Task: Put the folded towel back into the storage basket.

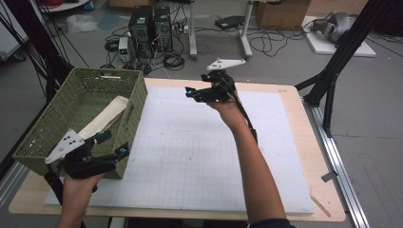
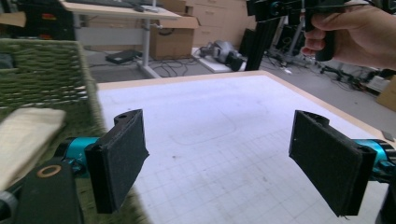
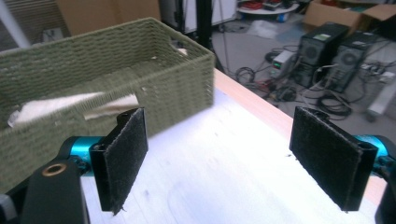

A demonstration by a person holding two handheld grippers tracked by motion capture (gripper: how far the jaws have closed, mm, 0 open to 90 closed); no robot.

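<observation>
A green woven basket (image 1: 135,102) stands at the table's left edge with a folded beige cloth (image 1: 104,116) lying inside it. My left gripper (image 1: 114,144) is open at the basket's near right corner, nothing between its pads. In the left gripper view the jaws (image 2: 219,163) stand wide over the white mat (image 2: 210,116), with the basket (image 2: 46,74) and cloth (image 2: 25,135) to their left. My right gripper (image 1: 196,83) is held up over the mat's far middle, open and empty. The right gripper view (image 3: 219,158) faces the basket (image 3: 140,60) and cloth (image 3: 70,105).
A white gridded mat (image 1: 199,156) covers most of the wooden table (image 1: 313,156). Black frame posts (image 1: 332,71) rise at the right and far left. Computer towers (image 1: 149,23) and cables sit on the floor beyond the far edge.
</observation>
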